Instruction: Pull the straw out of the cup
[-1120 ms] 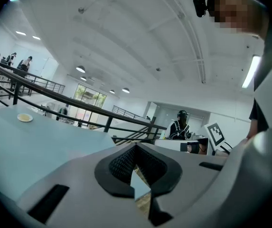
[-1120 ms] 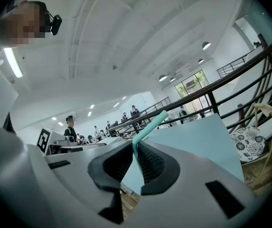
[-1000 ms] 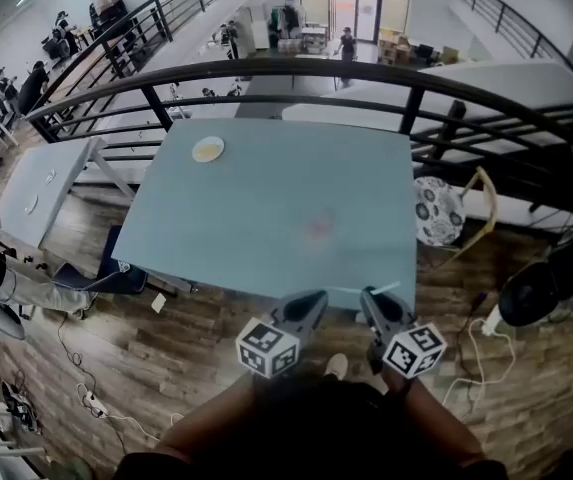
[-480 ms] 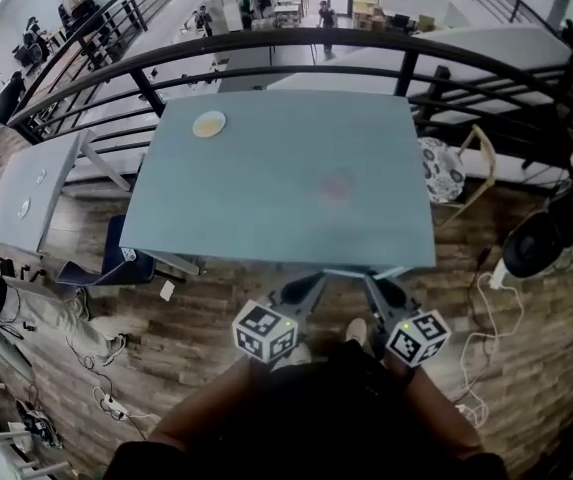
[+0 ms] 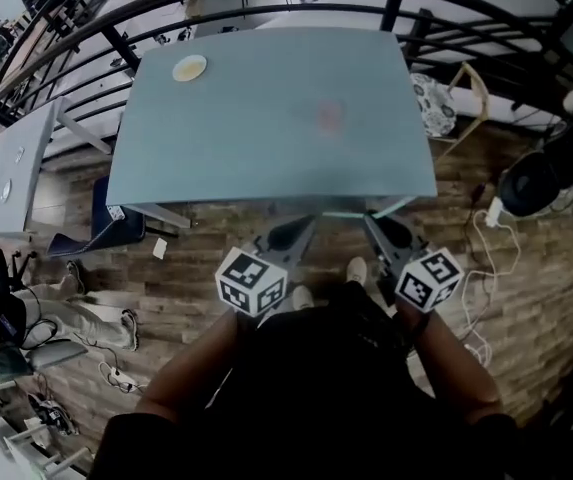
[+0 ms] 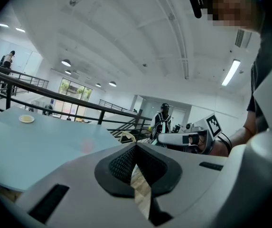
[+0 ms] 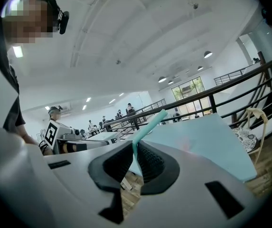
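Note:
A thin teal straw [image 7: 147, 125] sticks up and to the right from between the pads of my right gripper [image 7: 135, 152], which is shut on its lower end. In the head view the straw [image 5: 361, 209] lies across the near edge of the pale blue table [image 5: 266, 148], just ahead of the right gripper [image 5: 378, 226]. My left gripper [image 5: 301, 228] hovers beside it at the same table edge. Its tips meet with nothing between them [image 6: 136, 147]. No cup shows in any view.
A small yellowish plate [image 5: 189, 68] sits at the table's far left corner, and a faint pink mark [image 5: 328, 116] near the middle. Behind the table runs a black railing [image 5: 406, 8]. A patterned chair [image 5: 434, 103], a black round device [image 5: 531, 181] and floor cables lie to the right.
Both grippers have drawn back from over the table to its near edge, the straw still in the right one. The head view has tipped further down, so the table sits higher in frame.

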Demonstrator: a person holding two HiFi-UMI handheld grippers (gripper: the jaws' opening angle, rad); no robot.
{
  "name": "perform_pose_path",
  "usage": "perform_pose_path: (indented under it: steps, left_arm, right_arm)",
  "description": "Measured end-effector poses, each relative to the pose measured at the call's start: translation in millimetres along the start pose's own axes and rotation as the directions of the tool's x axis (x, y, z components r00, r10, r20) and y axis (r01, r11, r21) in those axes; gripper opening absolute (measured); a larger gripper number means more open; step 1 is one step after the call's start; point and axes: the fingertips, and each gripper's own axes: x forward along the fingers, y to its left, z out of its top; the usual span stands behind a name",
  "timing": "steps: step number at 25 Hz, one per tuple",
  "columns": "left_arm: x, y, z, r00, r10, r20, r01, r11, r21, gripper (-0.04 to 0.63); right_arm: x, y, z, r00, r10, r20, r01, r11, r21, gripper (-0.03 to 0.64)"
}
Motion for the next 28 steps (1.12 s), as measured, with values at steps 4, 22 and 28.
perform_pose_path:
  steps: [4,22,28]
  left_arm:
    - [-9.0,0.0,-3.6,1.0,-0.002,-0.009,0.002,1.0,-0.004,0.011]
    - [6.1,2.7,-4.9,1.0,-0.011,-0.016,0.011,1.0,-0.024,0.011]
    - [17.9,-1.2,-3.0,1.0,-0.025,-0.016,0.025,0.999,-0.029,0.011]
  right_arm:
    - [1.3,6.9,-1.4,1.0,0.015,-0.022,-0.015,1.0,-0.015,0.04]
    - [4.9,-9.4,-1.3,0.998,0.025,-0.064,-0.025,1.0,0.001,0.038]
    - [-3.0,-19.5,3.8,0.998,0.017,-0.061,-0.017,1.0,-0.002,0.038]
